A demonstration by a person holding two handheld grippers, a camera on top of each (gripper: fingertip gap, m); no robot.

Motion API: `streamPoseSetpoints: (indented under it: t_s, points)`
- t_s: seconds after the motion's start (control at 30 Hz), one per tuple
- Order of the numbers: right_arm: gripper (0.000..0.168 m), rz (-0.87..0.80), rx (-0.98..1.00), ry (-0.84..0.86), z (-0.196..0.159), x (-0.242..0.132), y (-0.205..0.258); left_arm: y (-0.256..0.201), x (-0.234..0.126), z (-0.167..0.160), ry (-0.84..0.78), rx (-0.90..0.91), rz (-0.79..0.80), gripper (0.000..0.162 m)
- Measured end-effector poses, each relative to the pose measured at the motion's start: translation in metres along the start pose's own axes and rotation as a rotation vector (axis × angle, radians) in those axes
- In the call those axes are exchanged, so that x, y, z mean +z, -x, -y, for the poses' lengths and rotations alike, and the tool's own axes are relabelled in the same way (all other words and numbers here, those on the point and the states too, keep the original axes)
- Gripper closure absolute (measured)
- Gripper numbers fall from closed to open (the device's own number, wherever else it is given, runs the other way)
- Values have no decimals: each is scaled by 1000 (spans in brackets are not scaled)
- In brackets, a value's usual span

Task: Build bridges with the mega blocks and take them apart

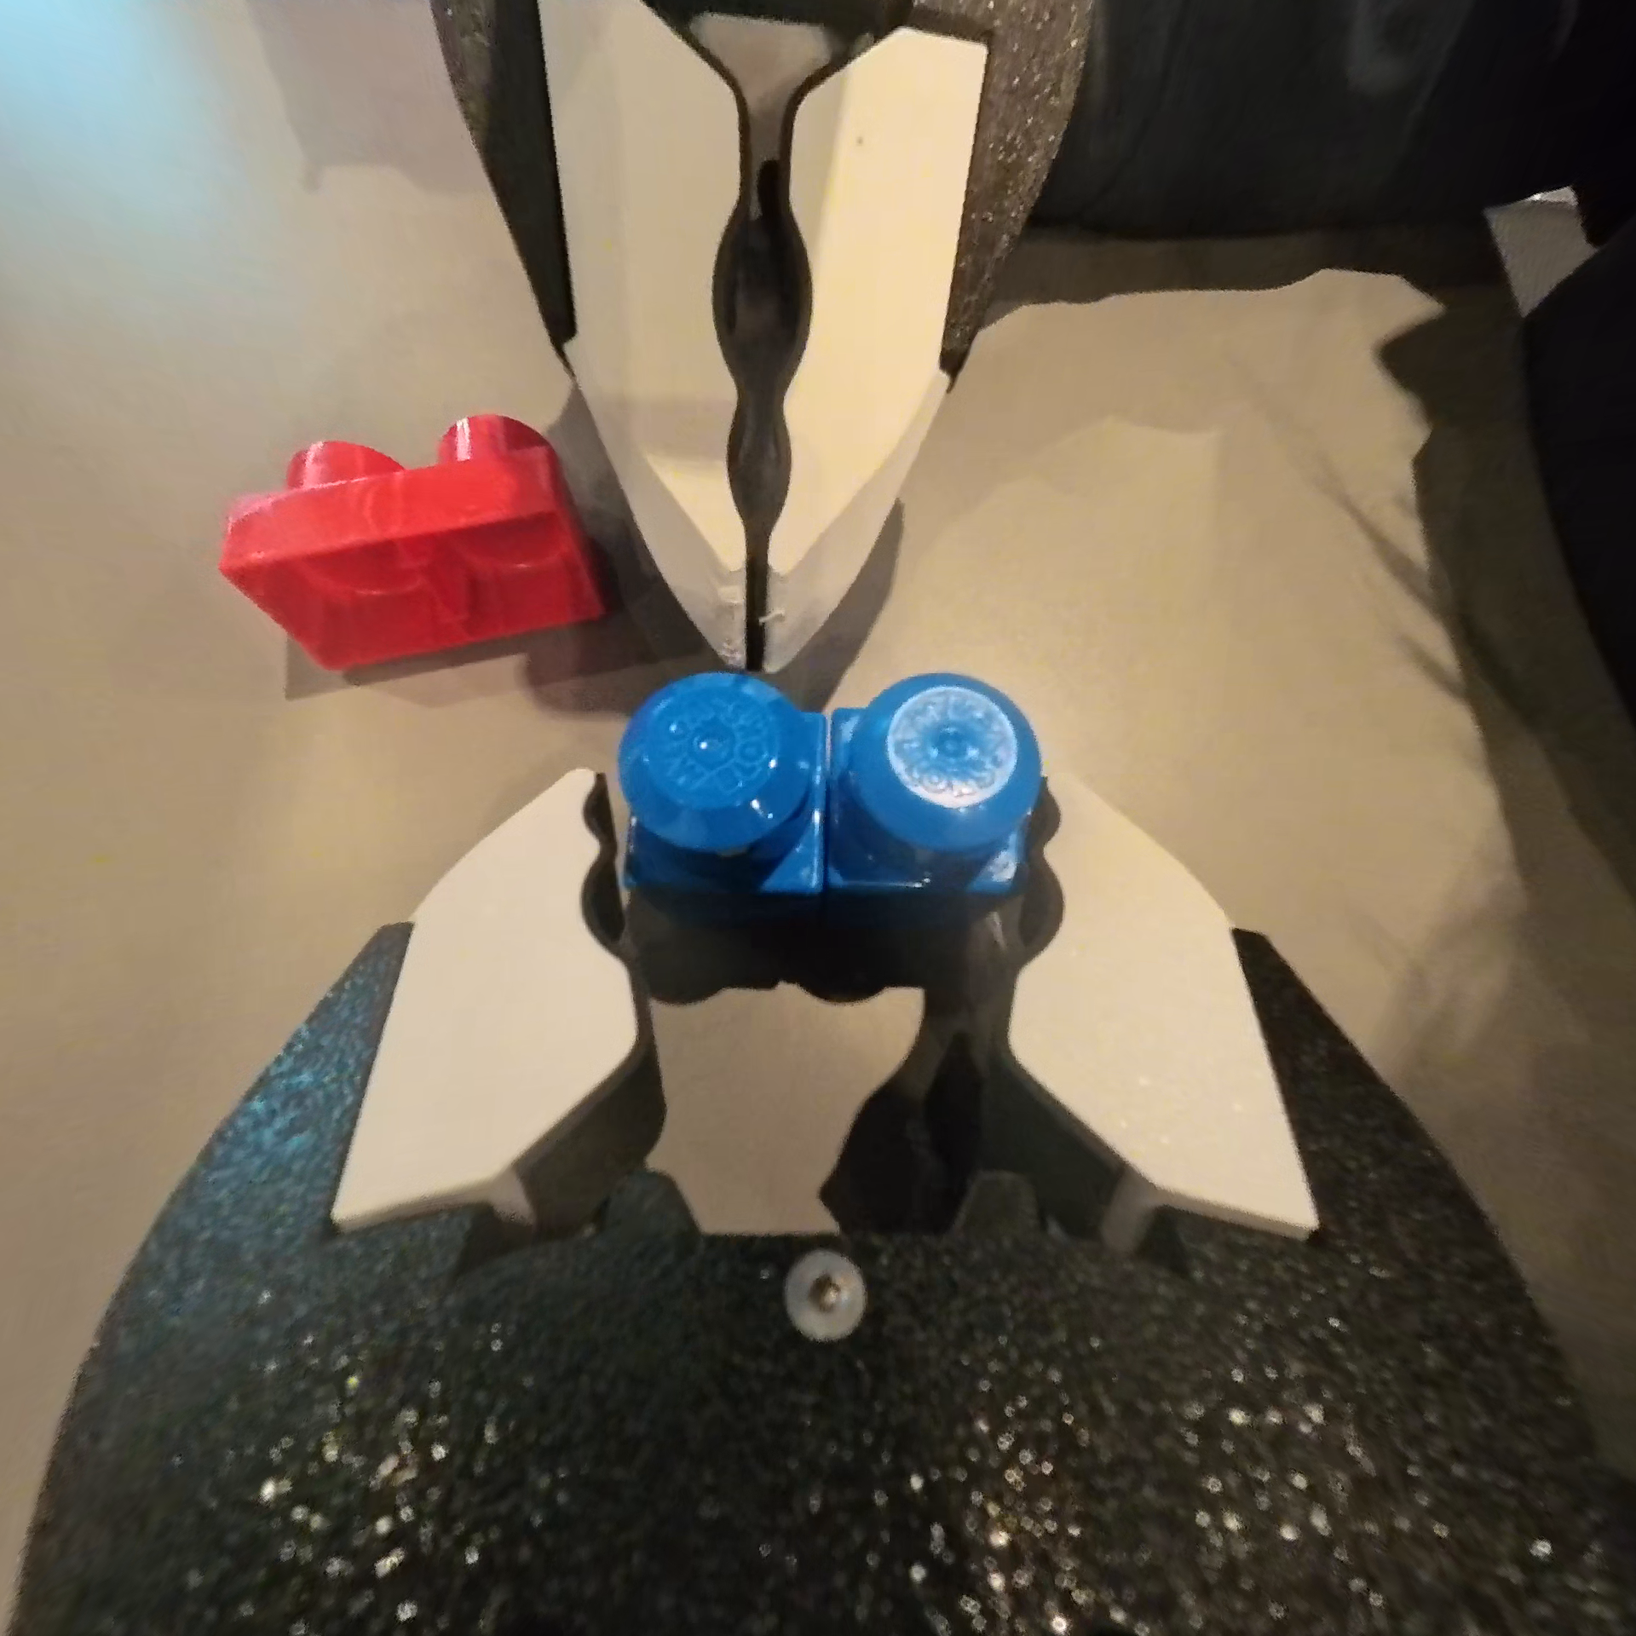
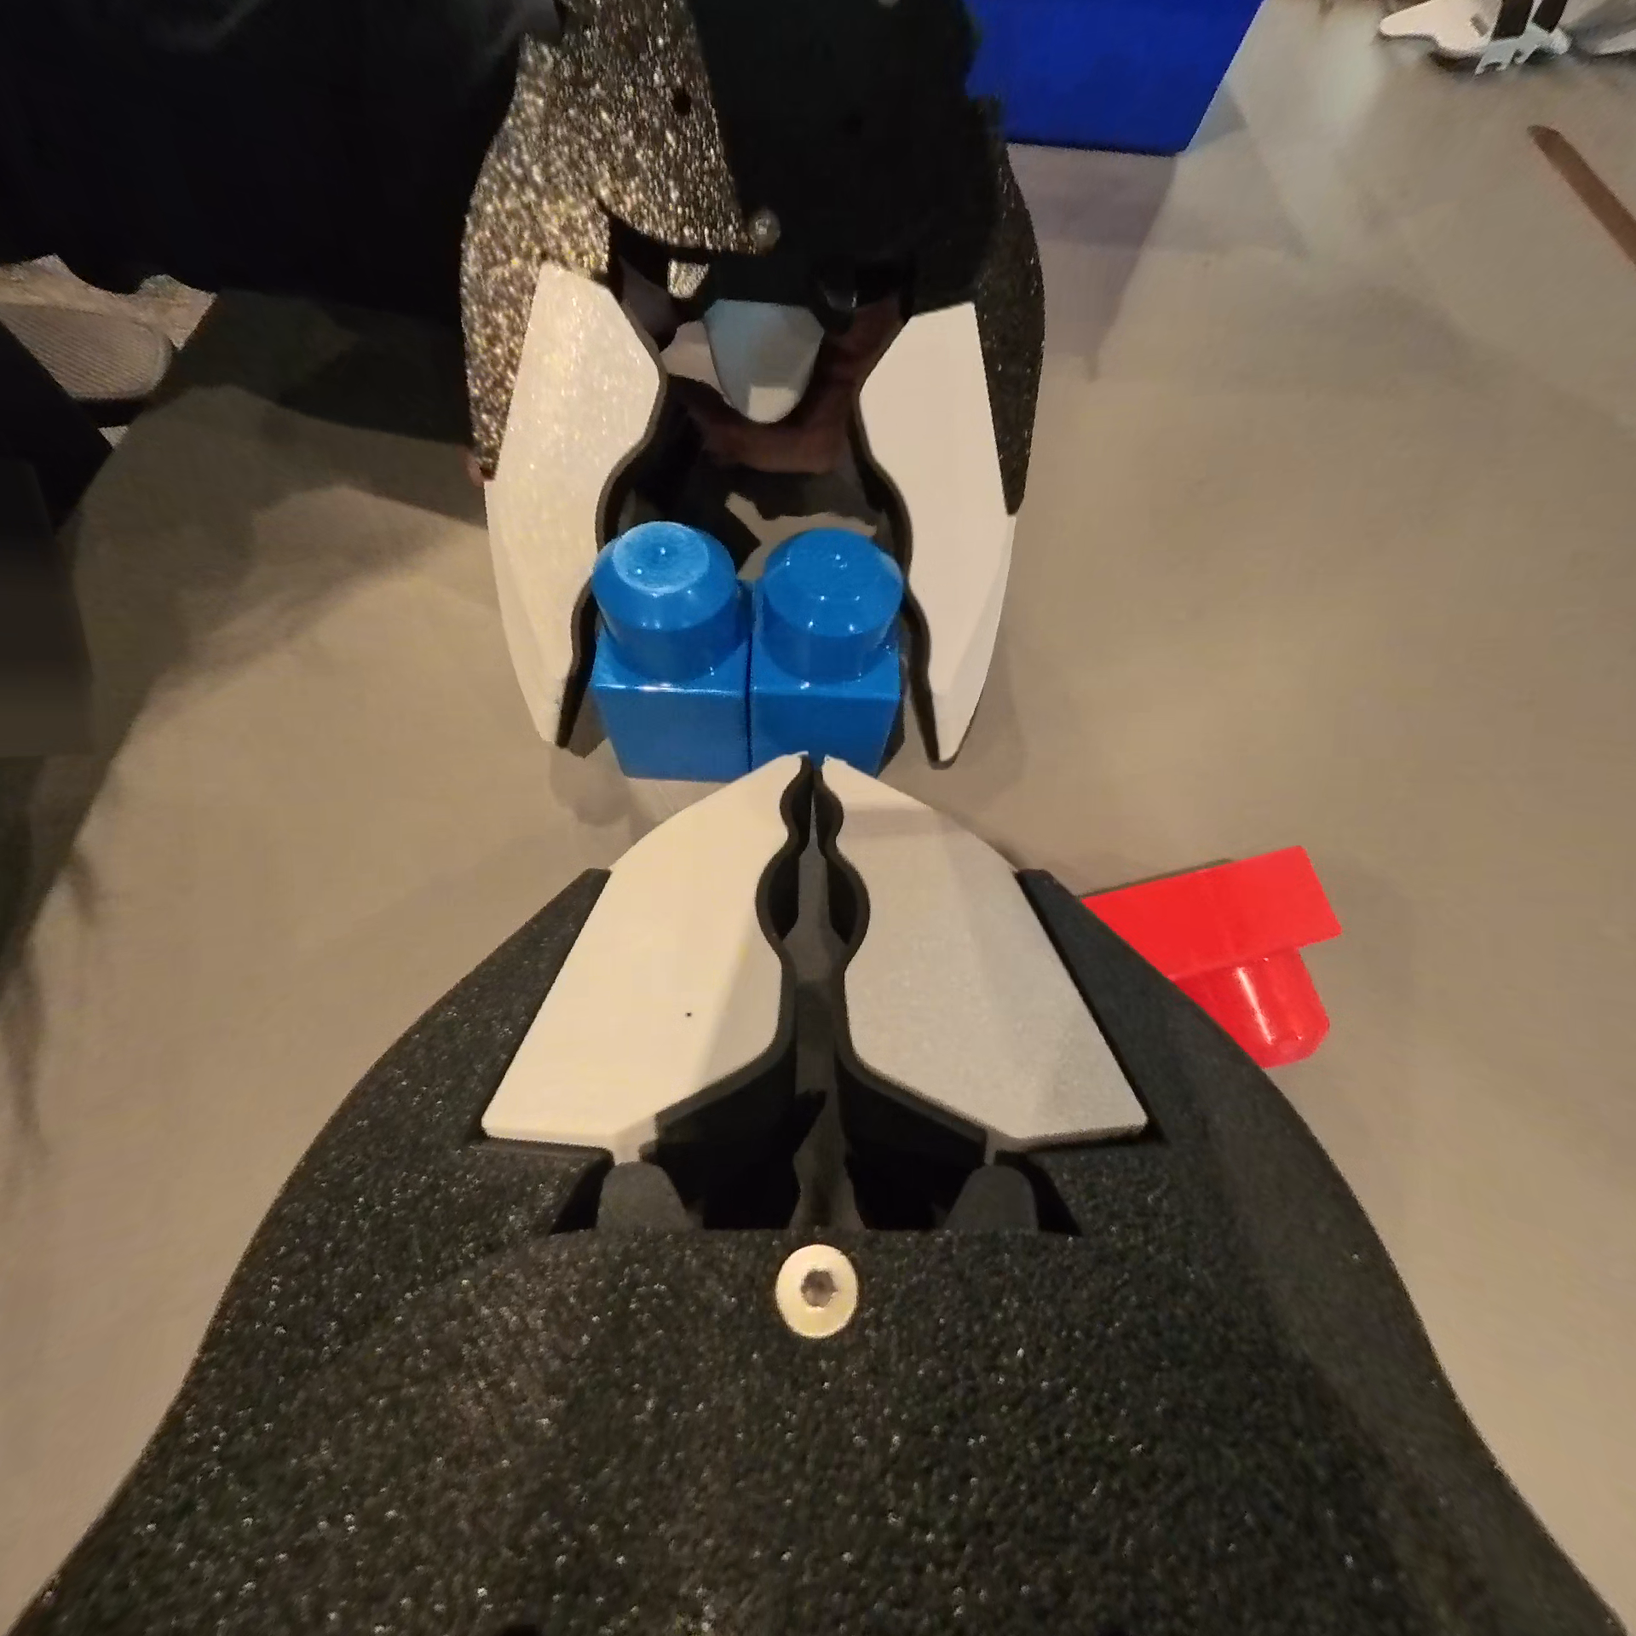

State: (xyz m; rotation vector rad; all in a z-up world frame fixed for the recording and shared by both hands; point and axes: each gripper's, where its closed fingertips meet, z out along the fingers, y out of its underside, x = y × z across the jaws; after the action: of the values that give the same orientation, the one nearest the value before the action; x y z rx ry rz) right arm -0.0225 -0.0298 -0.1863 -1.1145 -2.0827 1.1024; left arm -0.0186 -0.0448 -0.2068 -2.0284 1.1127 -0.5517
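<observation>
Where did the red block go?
The red block lies on the table, apart from the two blue blocks, just beside the shut right claw; left of it in the left wrist view.

Two blue single-stud blocks (image 1: 823, 814) are set upright, side by side and touching, on the beige surface (image 1: 1151, 708). A red two-stud block (image 1: 407, 558) is seen nearby.

The left gripper (image 1: 823, 841) has its fingers (image 1: 496, 974) spread and closed on the two blue blocks (image 1: 823, 797) — one at each outer side. Facing it across those blocks, the right gripper (image 2: 810, 779) has fingers pressed together, tips just beside them.
</observation>
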Motion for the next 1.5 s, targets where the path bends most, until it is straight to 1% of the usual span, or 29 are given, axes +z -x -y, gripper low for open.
streamPoseSetpoints:
  t_s: [0.17,0.53,0.63,0.73,0.8,0.93,1.0,1.13,1.23,1.33,1.5]
  points:
    - [168,-4,-3,-21,3,3,1,0,1,0,4,5,2,75]
    - [168,-19,-23,-5,1,7,1,2,4,2,3,5,26,76]
    - [168,-55,-27,18,-4,-1,-6,2,3,2,3,12,27,79]
    - [168,-69,12,-47,3,-13,-12,1,3,2,2,14,27,80]
    - [168,-71,20,-43,2,-15,-14,1,3,2,3,9,22,80]
    - [168,-109,-4,-20,0,-7,-16,1,3,2,3,12,20,79]
    - [168,-123,-17,19,-4,0,-16,1,3,2,3,14,19,79]
    - [168,-100,-42,44,-6,8,-10,0,3,2,3,20,21,79]
    - [168,-74,-54,18,-2,8,-4,3,4,1,11,28,49,78]
    - [168,-41,-63,-8,2,8,2,5,7,1,28,40,79,69]
    - [168,-20,-93,0,2,11,7,2,9,2,31,45,62,67]
